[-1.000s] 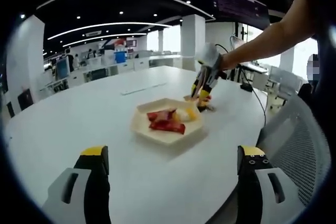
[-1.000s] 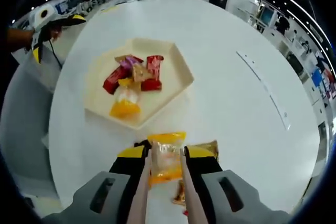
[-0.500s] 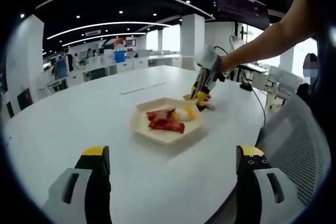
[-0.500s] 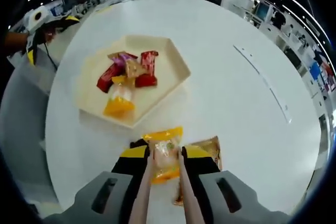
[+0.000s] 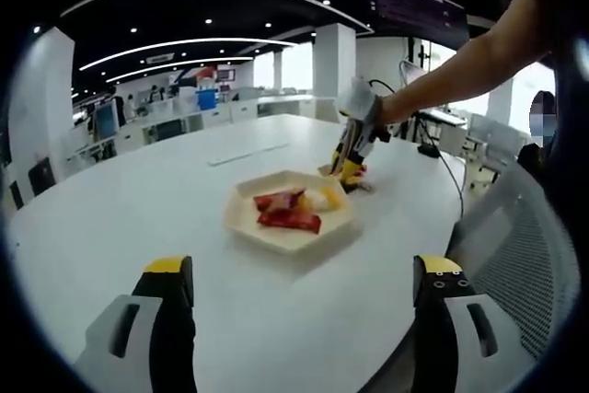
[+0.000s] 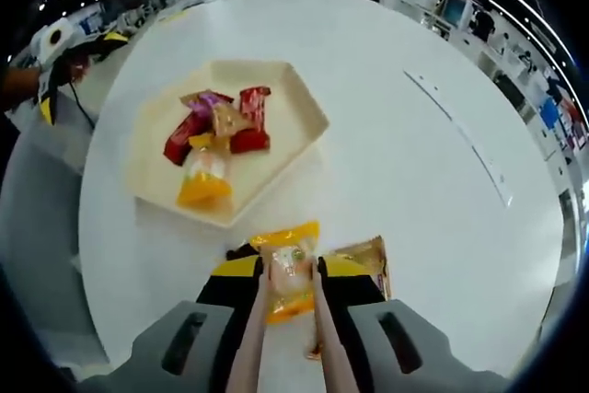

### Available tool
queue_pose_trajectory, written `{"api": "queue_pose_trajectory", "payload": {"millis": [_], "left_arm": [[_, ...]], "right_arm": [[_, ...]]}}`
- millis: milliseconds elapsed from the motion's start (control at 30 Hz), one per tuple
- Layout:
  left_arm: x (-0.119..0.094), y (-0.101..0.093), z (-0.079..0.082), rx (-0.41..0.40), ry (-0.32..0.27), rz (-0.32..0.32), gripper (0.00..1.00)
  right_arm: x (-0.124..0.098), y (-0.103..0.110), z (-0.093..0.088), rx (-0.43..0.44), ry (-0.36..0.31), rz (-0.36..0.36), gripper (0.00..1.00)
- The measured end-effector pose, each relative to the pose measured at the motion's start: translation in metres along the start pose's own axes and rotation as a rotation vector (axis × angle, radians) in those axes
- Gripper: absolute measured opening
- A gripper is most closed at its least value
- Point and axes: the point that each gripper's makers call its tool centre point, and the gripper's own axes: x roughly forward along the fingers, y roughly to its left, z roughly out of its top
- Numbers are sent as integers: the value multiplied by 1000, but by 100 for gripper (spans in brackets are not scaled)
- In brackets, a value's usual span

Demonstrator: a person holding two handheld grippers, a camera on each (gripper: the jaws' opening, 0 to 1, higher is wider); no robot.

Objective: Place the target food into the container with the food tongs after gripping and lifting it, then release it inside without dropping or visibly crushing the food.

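- In the right gripper view, the right tongs (image 6: 289, 273) are gripping a yellow snack packet (image 6: 287, 267), the two tan blades pressing in on either side of it.
- The packet is sitting clear of the desk (image 6: 396, 172), at about 6 o'clock from the cream hexagonal tray (image 6: 294, 103), outside the tray's rim.
- A brownish packet (image 6: 364, 258) is lying on the desk just beside the held one, at its 3 o'clock, partly hidden by the gripper.
- The tray is holding a pile of wrapped snacks: red packets (image 6: 250, 117), a purple one (image 6: 204, 101), and a clear-and-yellow one (image 6: 203, 178) nearest the tongs.
- In the left gripper view, the left tongs (image 5: 304, 306) are standing wide open with nothing between the yellow-tipped jaws, hovering near the edge of the desk (image 5: 110, 200).
- The same tray (image 5: 247, 220) is lying at 12 o'clock from them, well apart.
- Beyond the tray, a person's arm (image 5: 460, 66) is reaching in from 2 o'clock, bringing the right gripper (image 5: 352, 149) down beside the tray's far corner.
- The left gripper (image 6: 55, 62) is showing at 10 o'clock in the right gripper view.
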Motion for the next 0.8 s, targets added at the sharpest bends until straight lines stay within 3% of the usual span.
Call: {"api": "queue_pose_trajectory", "payload": {"millis": [533, 667, 800], "left_arm": [[0, 0, 1, 5, -4, 1, 95], [-1, 1, 1, 2, -3, 6, 95], [-1, 0, -1, 24, 6, 8, 94]], "right_arm": [[0, -1, 1, 5, 13, -25, 22], [-1, -3, 4, 105, -29, -25, 22], [-8, 4, 11, 103, -41, -17, 21]]}}
